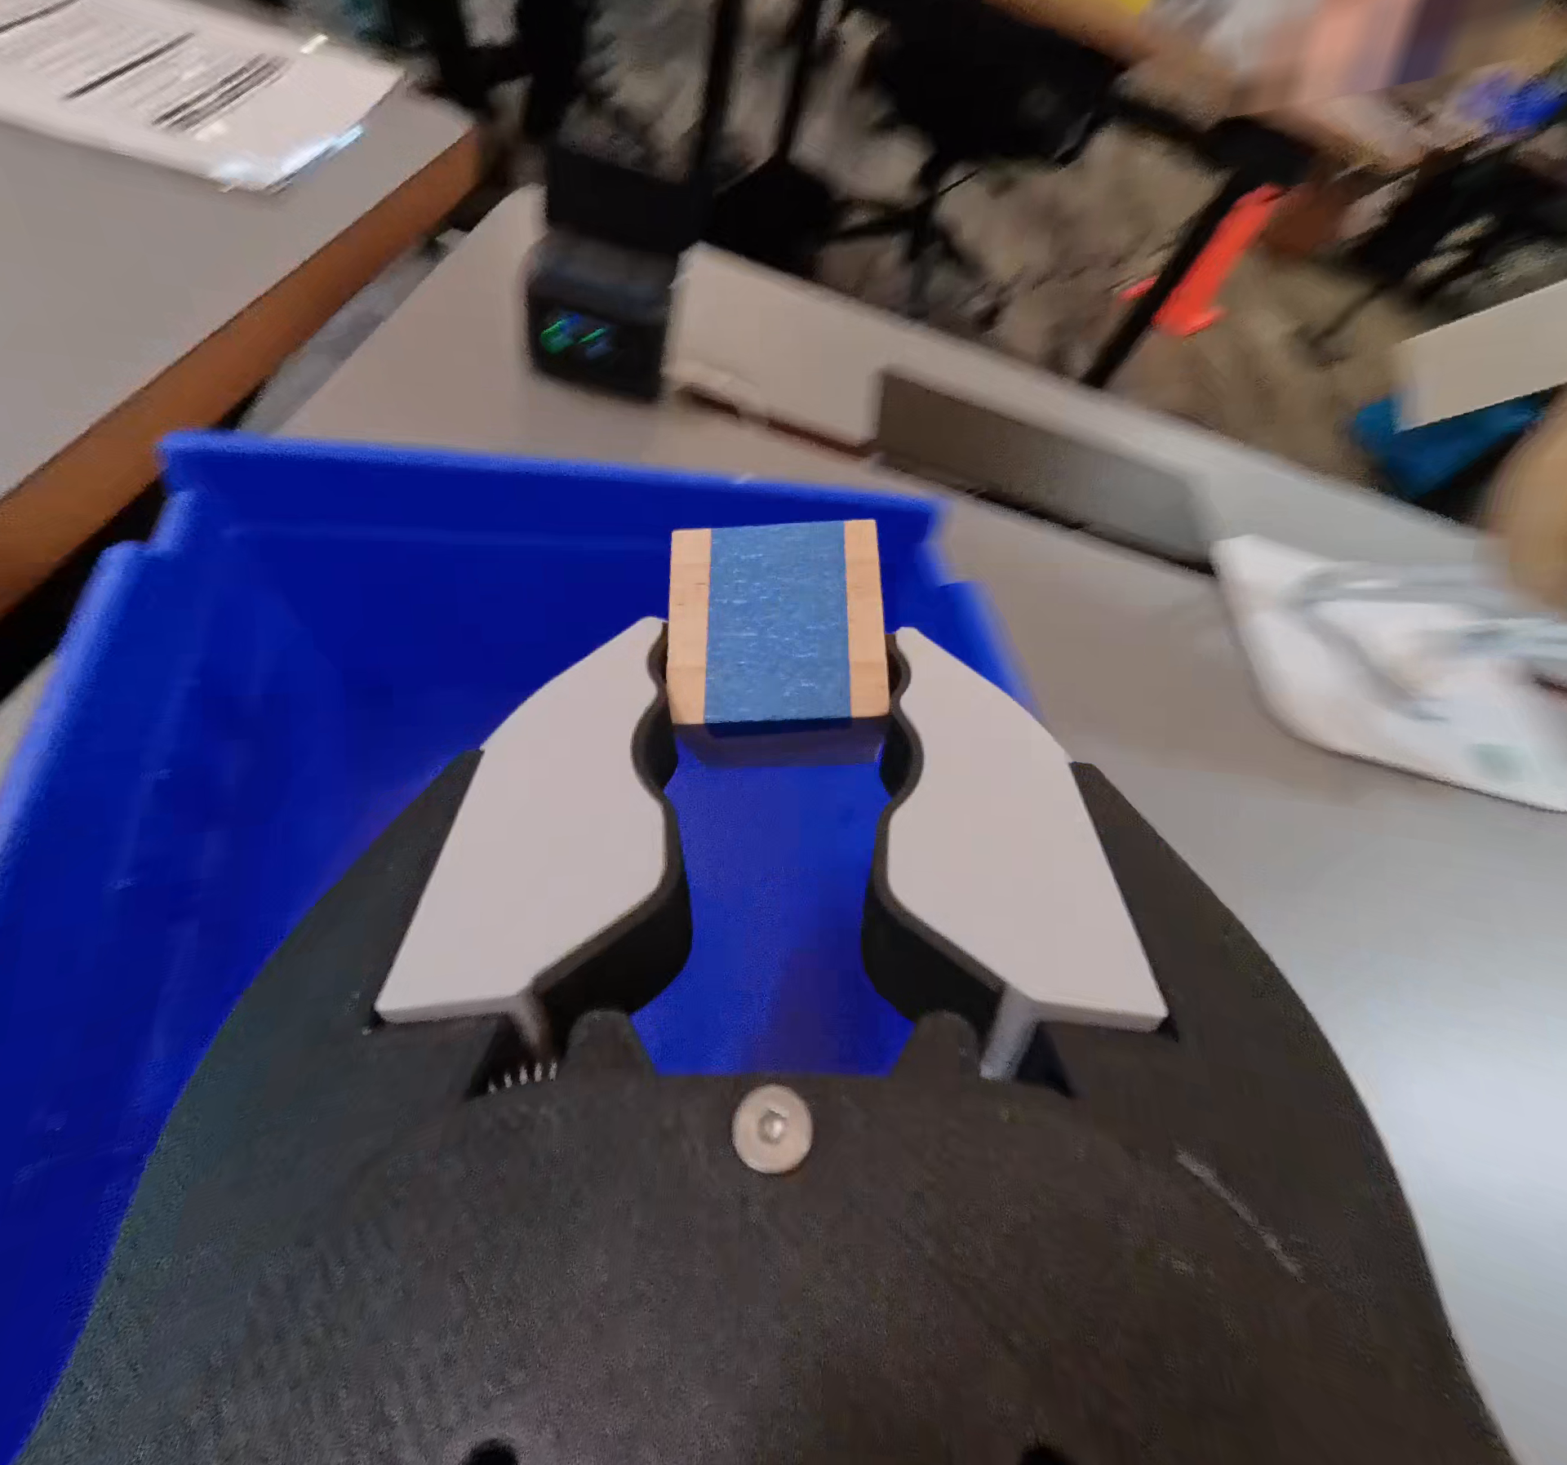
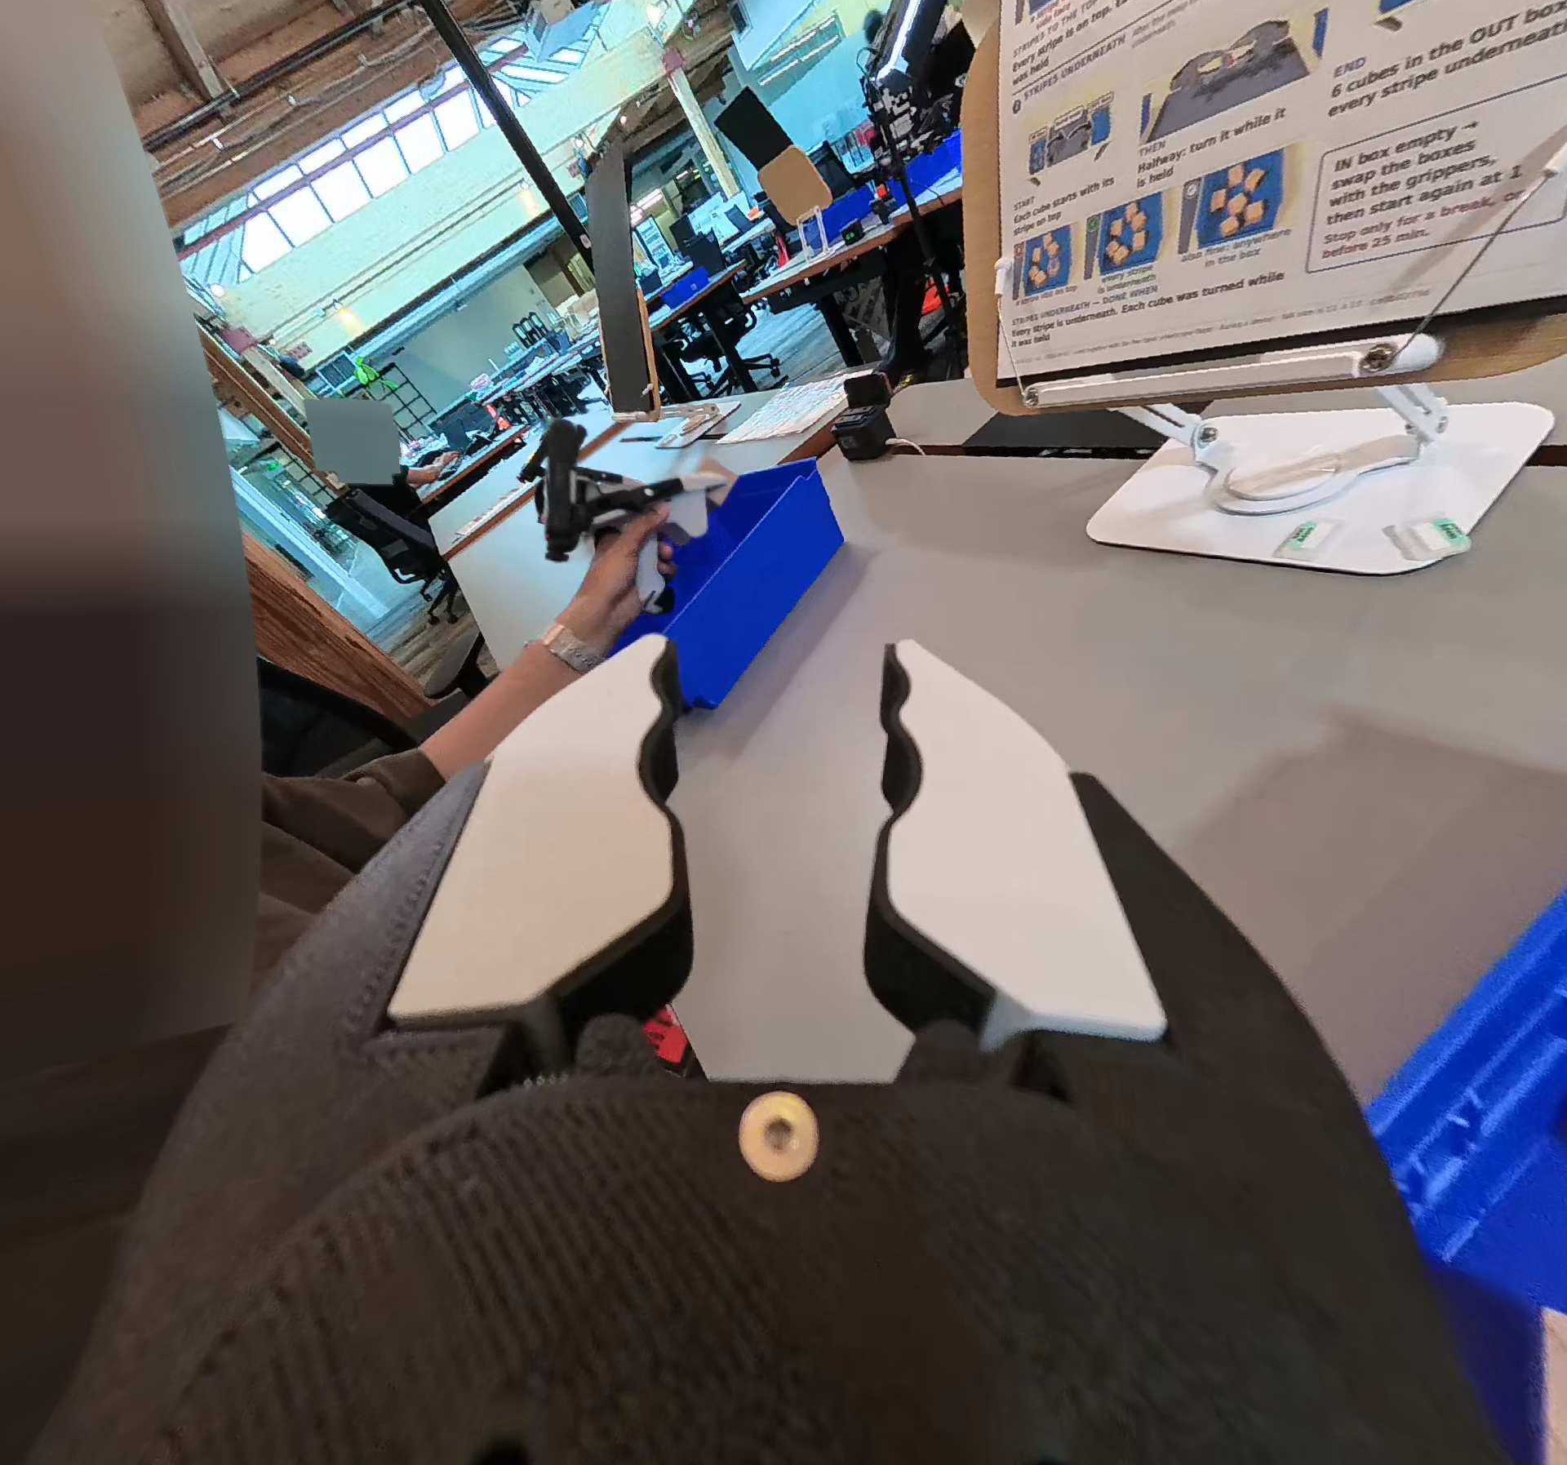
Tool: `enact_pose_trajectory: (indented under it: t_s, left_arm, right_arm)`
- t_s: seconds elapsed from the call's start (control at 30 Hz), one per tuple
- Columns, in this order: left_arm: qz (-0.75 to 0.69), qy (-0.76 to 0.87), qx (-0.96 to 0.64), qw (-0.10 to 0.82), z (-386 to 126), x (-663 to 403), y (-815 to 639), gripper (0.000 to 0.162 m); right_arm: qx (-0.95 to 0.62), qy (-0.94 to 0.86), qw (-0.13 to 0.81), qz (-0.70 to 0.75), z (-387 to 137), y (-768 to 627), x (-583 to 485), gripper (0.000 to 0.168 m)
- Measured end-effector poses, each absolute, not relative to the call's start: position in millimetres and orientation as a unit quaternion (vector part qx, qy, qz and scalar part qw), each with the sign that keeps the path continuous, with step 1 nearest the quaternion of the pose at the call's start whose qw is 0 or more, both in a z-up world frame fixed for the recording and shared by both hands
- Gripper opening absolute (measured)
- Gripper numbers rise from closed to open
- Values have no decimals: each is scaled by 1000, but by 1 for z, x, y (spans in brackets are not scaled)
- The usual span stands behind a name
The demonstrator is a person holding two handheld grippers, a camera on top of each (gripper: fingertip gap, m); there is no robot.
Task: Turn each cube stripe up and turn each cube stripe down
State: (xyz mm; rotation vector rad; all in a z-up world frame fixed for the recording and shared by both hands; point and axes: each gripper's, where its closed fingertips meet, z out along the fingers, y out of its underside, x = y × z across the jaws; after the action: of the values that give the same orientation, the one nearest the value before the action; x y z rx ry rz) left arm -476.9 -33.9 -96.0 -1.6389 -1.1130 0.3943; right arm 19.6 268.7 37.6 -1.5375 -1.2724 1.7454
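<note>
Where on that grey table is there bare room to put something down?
Bare grey tabletop spreads between the blue plastic bin, the white stand base and the empty right gripper. The far edge is crowded.

- Location: a large open-plan workspace, probably a lab or industrial office.
- Exposed wooden ceiling beams [image 2: 254, 8] and skylights [image 2: 356, 178].
- Long rows of desks [image 2: 763, 271] with office chairs [image 2: 398, 542].
- Grey worktable [image 2: 1102, 703] carrying an instruction sheet on a stand [image 2: 1272, 135] and blue bins [image 2: 746, 568].
</note>
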Motion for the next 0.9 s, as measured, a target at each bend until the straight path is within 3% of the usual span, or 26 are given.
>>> enact_pose_trajectory:
  t_s: [0.17,0.3,0.4,0.5,0.7,0.9]
  left_arm:
    - [-74,-334,-608,716,9,-361,38,46]
    - [-383,-272,-532,705,37,-252,94,45]
    - [-559,-251,-461,641,31,-185,127,45]
    - [-598,-235,-481,597,1,-139,157,46]
    - [-682,-246,-461,511,-41,-78,176,46]
    - [-704,-260,-464,470,-62,-53,181,46]
  right_arm:
    - [-578,-488,259,601,12,267,3,46]
    - [-554,-498,365,559,13,272,-4,50]
    - [-508,-463,488,538,24,276,-2,49]
    - [-458,-449,580,502,19,270,3,43]
    - [-437,-506,528,524,-35,217,-23,61]
    - [-417,-569,516,486,-66,186,-39,56]
